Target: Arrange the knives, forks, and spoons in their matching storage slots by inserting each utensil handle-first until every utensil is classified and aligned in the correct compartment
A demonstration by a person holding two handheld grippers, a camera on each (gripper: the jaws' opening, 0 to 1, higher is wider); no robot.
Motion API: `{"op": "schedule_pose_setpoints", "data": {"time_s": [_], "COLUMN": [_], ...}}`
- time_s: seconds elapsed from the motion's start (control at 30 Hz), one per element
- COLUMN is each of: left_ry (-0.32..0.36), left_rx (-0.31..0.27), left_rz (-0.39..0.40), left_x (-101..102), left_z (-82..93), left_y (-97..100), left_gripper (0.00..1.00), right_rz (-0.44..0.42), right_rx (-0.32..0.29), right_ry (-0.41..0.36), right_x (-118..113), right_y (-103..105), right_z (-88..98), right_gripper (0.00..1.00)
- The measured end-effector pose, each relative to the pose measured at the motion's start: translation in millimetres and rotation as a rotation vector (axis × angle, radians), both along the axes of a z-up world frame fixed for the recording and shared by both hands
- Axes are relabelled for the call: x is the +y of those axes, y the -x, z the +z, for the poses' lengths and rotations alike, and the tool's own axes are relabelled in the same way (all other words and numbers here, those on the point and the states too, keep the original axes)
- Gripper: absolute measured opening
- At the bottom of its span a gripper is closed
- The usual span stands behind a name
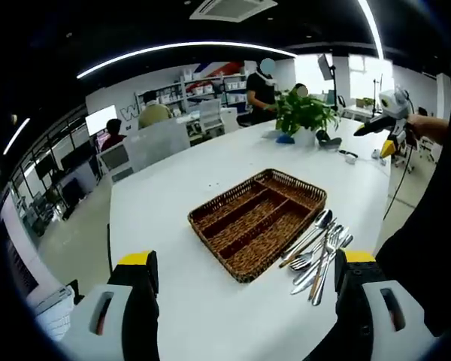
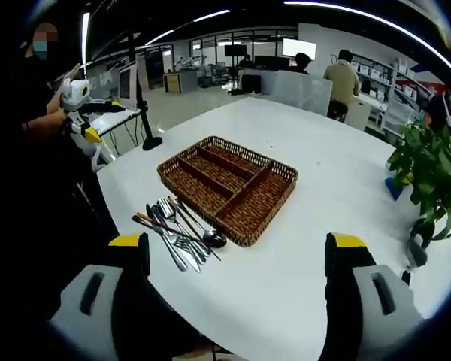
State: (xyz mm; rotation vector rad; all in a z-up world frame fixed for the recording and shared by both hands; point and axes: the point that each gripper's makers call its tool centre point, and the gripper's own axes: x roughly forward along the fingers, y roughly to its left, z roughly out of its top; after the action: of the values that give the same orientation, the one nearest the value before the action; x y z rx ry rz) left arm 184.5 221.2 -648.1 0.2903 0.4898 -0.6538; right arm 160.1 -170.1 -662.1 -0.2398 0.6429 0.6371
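Observation:
A brown wicker tray (image 1: 210, 213) (image 2: 286, 171) with long compartments lies on the white table; its slots look empty. Beside it lies a loose pile of several metal utensils (image 1: 320, 252) (image 2: 179, 232), spoons, forks and knives mixed together. My left gripper (image 1: 246, 272) hangs open above the table's near edge, short of the tray, nothing between its yellow-tipped fingers (image 1: 139, 265). My right gripper (image 2: 234, 254) is open too, hovering over the table with the tray and pile ahead of it. Neither touches anything.
The white table (image 1: 173, 180) (image 2: 323, 150) runs far beyond the tray. A potted green plant (image 1: 307, 114) (image 2: 428, 169) stands at its far end. A black stand (image 2: 141, 98) rises near one corner. People sit and stand at desks and shelves behind.

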Motion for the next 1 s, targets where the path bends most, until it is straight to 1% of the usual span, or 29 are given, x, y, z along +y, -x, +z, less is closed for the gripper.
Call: {"op": "schedule_pose_setpoints", "data": {"time_s": [0.27, 0.53, 0.7, 0.73, 0.77, 0.8, 0.83, 0.9, 1.0], "left_ry": [-0.004, -0.007, -0.006, 0.001, 0.062, 0.076, 0.049, 0.016, 0.016], "left_rx": [-0.002, -0.006, 0.001, 0.009, 0.060, 0.064, 0.047, 0.059, 0.056], "left_rz": [-0.008, -0.015, 0.001, 0.003, 0.006, 0.024, 0.029, 0.020, 0.015], "left_x": [-2, -2, 1, 1, -4, -3, 3, 5, 4], "left_z": [0.1, 2.7, 1.0, -0.1, -2.8, -2.7, -3.1, -7.7, -7.4], "left_y": [1.4, 0.0, -2.1, -2.3, 1.6, -0.1, -3.7, -1.9, -2.1], "left_gripper": [1.00, 1.00, 1.00, 1.00, 1.00, 1.00, 1.00, 1.00, 1.00], "right_rz": [0.001, 0.007, 0.011, 0.010, 0.009, 0.010, 0.012, 0.011, 0.011], "right_rx": [0.002, 0.002, 0.010, 0.021, 0.028, 0.034, 0.035, 0.036, 0.029], "right_ry": [0.009, 0.003, 0.008, 0.006, 0.006, 0.009, 0.015, 0.014, 0.011], "right_x": [-2, 0, -2, -2, -3, -4, -4, -4, -4], "right_y": [2, -1, -3, -3, -2, -2, -1, 0, -1], "right_z": [0.0, 1.6, 1.8, -0.5, -2.4, -4.1, -4.4, -3.5, -1.5], "right_gripper": [1.00, 1.00, 1.00, 1.00, 1.00, 1.00, 1.00, 1.00, 1.00]}}
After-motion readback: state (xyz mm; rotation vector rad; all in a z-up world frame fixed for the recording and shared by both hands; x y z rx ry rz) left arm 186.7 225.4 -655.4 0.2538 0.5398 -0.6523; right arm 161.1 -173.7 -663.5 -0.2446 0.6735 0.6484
